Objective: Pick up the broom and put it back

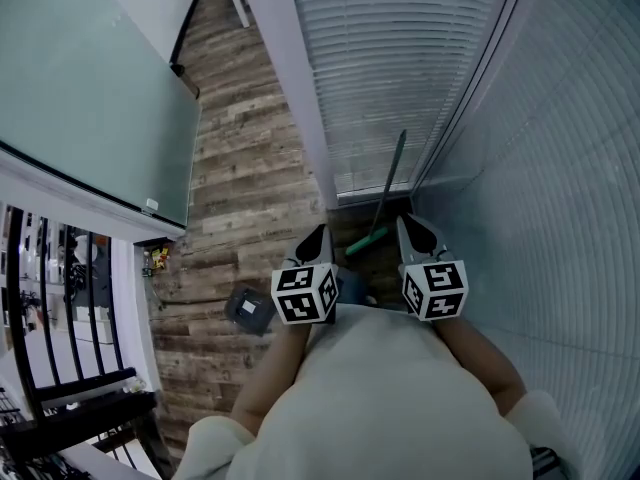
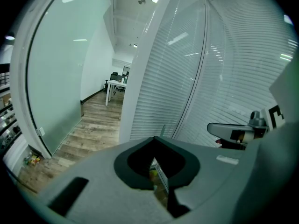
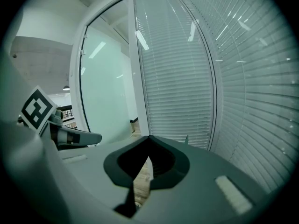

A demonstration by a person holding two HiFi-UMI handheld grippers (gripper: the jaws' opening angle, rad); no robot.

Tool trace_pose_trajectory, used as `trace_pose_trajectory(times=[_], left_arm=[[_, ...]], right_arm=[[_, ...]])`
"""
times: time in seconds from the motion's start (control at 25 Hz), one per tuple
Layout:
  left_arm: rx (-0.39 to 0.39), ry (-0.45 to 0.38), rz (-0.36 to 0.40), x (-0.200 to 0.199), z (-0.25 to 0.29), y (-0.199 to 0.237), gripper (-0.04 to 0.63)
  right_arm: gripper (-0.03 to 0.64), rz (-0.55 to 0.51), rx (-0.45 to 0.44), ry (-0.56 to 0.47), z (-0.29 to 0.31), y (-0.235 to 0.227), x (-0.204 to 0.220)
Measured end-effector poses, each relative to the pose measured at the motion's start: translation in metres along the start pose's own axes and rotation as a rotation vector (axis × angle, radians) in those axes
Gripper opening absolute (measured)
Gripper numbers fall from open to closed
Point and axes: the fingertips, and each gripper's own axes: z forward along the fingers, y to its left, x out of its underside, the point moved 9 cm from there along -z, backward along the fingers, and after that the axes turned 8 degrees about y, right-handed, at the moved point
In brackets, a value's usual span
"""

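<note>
Left claw (image 1: 320, 232) and right claw (image 1: 406, 222) sit closed, broom (image 1: 392, 173) between them.

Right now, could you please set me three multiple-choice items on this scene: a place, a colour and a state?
1. Where is the broom? A. Leaning in the corner of the blind-covered walls. B. Lying on a desk. C. Hanging from a hook.
2. What colour is its handle? A. Red. B. Green. C. Yellow.
3. How is the right gripper? A. Wide open. B. Shut on the broom. C. Shut, empty.
Answers: 1 A, it stands propped where the walls meet; 2 B, the head view shows green; 3 C, its jaws meet with nothing between.
</note>
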Motion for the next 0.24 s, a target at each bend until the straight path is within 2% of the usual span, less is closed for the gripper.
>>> trace_pose_trajectory(times=[0.24], left_arm=[[-0.002,0.003,0.001,0.0031,0.0032,-0.0027,0.008]], right_arm=[[0.005,-0.003,-0.002,-0.002,0.0010,-0.0035,0.0029]])
